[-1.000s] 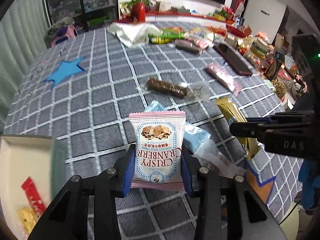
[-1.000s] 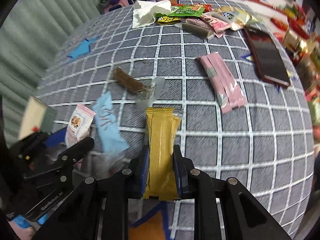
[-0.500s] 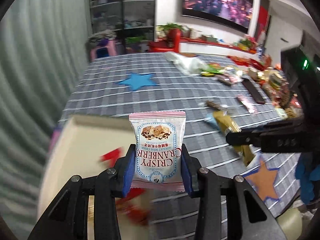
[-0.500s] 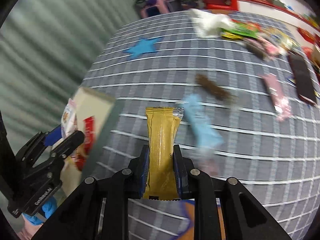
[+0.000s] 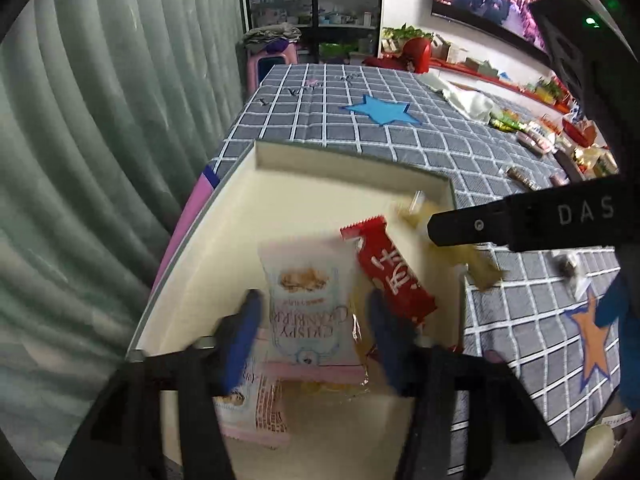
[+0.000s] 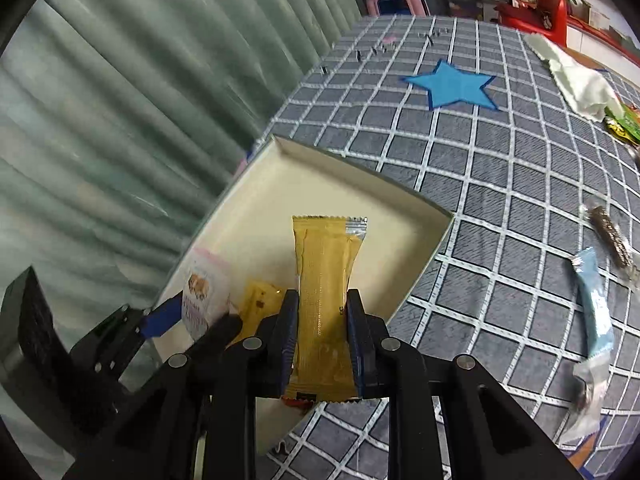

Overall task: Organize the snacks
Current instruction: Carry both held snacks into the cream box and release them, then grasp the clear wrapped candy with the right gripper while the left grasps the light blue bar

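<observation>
My left gripper (image 5: pixel 314 320) hangs over the cream box (image 5: pixel 280 196) with its blue pads spread apart; the pink Crispy Cranberry packet (image 5: pixel 310 308) sits blurred between them, loose of the pads. My right gripper (image 6: pixel 322 316) is shut on a yellow snack bar (image 6: pixel 324 280) and holds it over the box (image 6: pixel 360 188). In the box lie a red bar (image 5: pixel 394 274), another pink packet (image 5: pixel 256 408) and a yellow packet (image 6: pixel 260 300). The left gripper shows at lower left in the right wrist view (image 6: pixel 192 312).
The box sits at the table's corner next to a grey-green curtain (image 5: pixel 100 140). On the checked cloth lie a light blue packet (image 6: pixel 596 304), a brown bar (image 6: pixel 610 228), a blue star patch (image 6: pixel 456 84) and white paper (image 6: pixel 576 80). More snacks lie far off (image 5: pixel 532 136).
Both grippers swung from the table's middle to over the box. The left gripper's pads have spread and let go of the cranberry packet. The right still holds the yellow bar.
</observation>
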The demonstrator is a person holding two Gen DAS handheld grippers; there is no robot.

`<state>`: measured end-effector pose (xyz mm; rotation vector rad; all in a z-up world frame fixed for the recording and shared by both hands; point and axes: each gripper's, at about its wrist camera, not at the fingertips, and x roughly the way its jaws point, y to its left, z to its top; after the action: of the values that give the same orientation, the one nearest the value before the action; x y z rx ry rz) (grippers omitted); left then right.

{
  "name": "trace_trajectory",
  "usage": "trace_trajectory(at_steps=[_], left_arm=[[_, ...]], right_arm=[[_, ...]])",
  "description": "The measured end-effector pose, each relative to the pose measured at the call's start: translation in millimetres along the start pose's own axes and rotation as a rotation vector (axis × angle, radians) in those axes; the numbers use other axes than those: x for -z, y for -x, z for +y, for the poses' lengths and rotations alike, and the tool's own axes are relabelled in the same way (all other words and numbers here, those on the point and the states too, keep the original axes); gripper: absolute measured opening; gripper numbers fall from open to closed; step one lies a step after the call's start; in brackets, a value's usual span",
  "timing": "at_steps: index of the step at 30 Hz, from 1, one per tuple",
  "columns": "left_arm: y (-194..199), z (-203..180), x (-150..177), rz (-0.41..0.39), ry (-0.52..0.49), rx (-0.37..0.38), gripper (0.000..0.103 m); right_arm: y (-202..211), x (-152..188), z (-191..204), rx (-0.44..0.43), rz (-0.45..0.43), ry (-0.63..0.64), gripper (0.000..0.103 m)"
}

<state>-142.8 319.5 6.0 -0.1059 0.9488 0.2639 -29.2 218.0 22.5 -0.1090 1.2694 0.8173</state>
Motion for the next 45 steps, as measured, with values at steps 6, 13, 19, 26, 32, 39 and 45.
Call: trace_trajectory(at_steps=[6, 13, 19, 26, 32, 39, 45], left_arm=[[9, -39, 0, -0.055, -0.081, 0.067, 0.08], [14, -100, 2, -0.038, -0.18, 0.171, 0.082], [9, -126, 8, 0.014, -0.211, 0.174, 0.082], [-3, -138, 7, 0.074, -0.203, 0.156, 0.082], [-13, -140, -3, 0.127, -0.145, 0.129, 0.082], [-26, -162, -26, 0.167, -0.083, 0.162, 0.082], [-50, -218, -56, 0.177, -0.078, 0.188, 0.082]], right_arm=[[20, 22, -49, 0.154, -0.036, -0.033, 0.097], [68, 69, -150, 0.288, -0.064, -0.18, 0.097], [98, 104, -219, 0.361, -0.07, -0.315, 0.097], [93, 110, -232, 0.323, -0.068, -0.291, 0.097], [58, 92, -195, 0.358, -0.052, -0.099, 0.097], [59, 104, -197, 0.395, -0.078, -0.086, 0.03], [89, 144, -233, 0.33, -0.147, -0.207, 0.03]])
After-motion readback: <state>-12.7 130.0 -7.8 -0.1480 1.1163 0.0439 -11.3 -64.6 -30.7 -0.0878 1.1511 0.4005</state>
